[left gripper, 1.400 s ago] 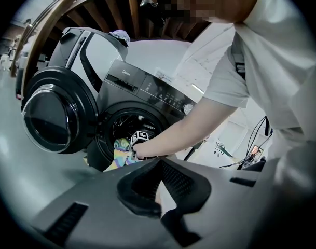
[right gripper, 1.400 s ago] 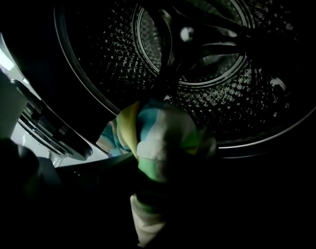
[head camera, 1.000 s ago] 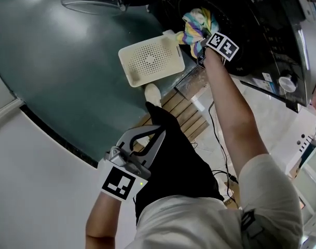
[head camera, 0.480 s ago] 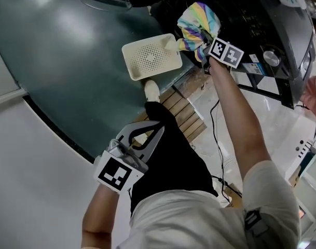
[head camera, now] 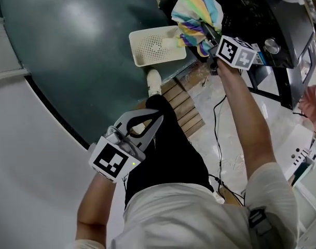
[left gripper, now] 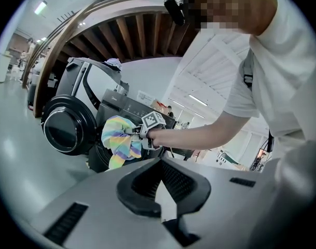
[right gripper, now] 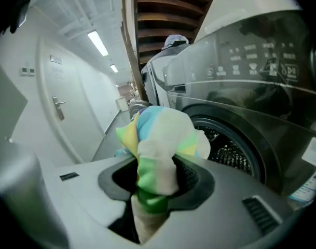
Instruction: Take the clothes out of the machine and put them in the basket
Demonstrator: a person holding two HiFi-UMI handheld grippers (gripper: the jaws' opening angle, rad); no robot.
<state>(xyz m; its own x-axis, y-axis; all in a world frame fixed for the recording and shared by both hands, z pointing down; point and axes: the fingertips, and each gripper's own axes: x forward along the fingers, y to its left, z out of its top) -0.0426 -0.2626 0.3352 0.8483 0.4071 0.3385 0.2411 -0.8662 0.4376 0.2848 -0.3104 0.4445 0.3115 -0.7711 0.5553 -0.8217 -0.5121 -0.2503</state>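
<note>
One rainbow-striped cloth [head camera: 196, 9] is hanging bunched from the right gripper [head camera: 210, 34], whose jaws are clamping a fold of it, with the fabric filling the gap between the pads in the right gripper view. The grip is sitting high on the bundle, so the loose end is dangling free instead of dragging on the drum [right gripper: 230, 149], which I judge is suiting a carry across rather than a tug. A white perforated basket [head camera: 138, 61] is standing on the dark green floor [head camera: 69, 61] just beside the front of the washing machine [head camera: 272, 19], probably set there so that each garment is travelling only a short way. The left gripper [head camera: 153, 121] is waiting low by the person's thigh, well apart from the work, its jaws closed together on nothing, and seems to be keeping clear while one hand does the lifting. Against a second ago, the cloth is no longer sitting at the dark mouth of the machine: the right gripper has been rising and rolling, and the bundle is now out in the open, overlapping the basket's near corner in the head view, though whether it is hanging over the basket or just beside it I cannot tell; the left gripper has been drifting a little and is staying empty
</note>
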